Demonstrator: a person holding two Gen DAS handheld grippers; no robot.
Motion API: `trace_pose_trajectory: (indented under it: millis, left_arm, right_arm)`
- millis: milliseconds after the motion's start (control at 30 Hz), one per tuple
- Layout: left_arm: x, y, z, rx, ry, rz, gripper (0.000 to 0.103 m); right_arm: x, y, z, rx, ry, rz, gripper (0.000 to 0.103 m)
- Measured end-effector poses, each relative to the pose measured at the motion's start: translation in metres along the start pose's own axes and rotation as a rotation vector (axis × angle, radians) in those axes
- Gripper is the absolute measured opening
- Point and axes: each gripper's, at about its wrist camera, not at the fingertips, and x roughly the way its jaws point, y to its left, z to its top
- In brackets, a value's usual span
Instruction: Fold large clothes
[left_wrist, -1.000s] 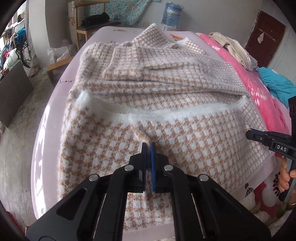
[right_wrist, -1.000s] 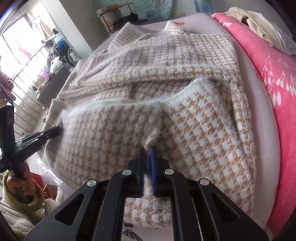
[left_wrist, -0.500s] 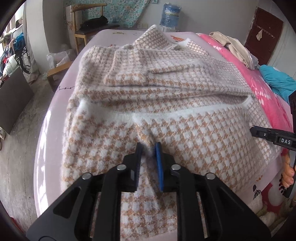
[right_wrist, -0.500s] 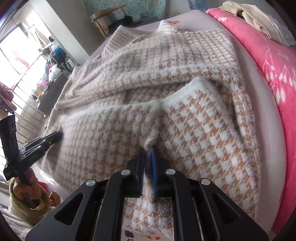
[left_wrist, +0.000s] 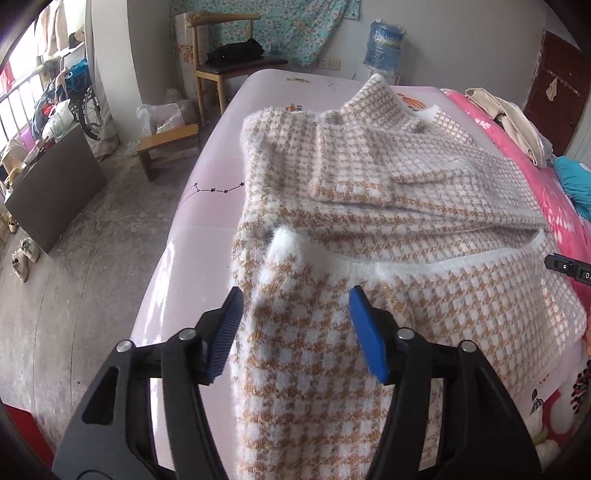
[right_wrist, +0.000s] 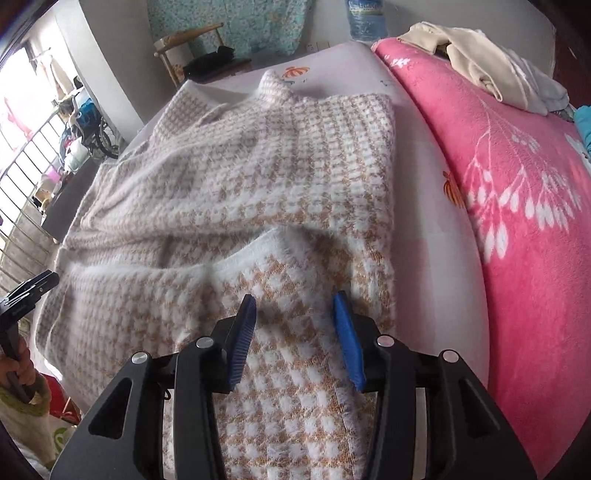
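Now the checked sweater (left_wrist: 388, 206) lies flat on the pale pink bed (left_wrist: 207, 192), bottom part folded up over the body. Left gripper (left_wrist: 295, 317) jaws opening, spread above the folded hem's left corner, pads off the fabric. Right gripper (right_wrist: 295, 317) jaws opening too, spread over the right corner, nothing pinched. Pink blanket (right_wrist: 517, 192) beside the sweater.
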Motion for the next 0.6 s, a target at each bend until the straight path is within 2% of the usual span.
trace_pose_trajectory:
  millis: [167, 300, 367, 500, 600]
  left_arm:
    - [0.006, 0.004, -0.001, -0.013, 0.004, 0.003, 0.060]
    - [0.009, 0.006, 0.003, -0.023, -0.014, -0.004, 0.060]
    - [0.008, 0.006, 0.004, -0.018, -0.020, -0.008, 0.050]
    - [0.004, 0.000, 0.005, 0.009, -0.042, -0.013, 0.047]
    - [0.006, -0.003, 0.004, 0.021, -0.040, 0.008, 0.042]
  right_arm:
    - [-0.009, -0.004, -0.002, 0.032, -0.009, 0.033, 0.043]
    - [-0.010, -0.003, -0.005, 0.015, -0.013, 0.019, 0.043]
    - [-0.009, -0.001, -0.007, -0.001, -0.013, 0.001, 0.043]
    - [-0.008, 0.008, -0.010, -0.054, -0.027, -0.048, 0.042]
    - [-0.007, 0.013, -0.012, -0.086, -0.036, -0.084, 0.037]
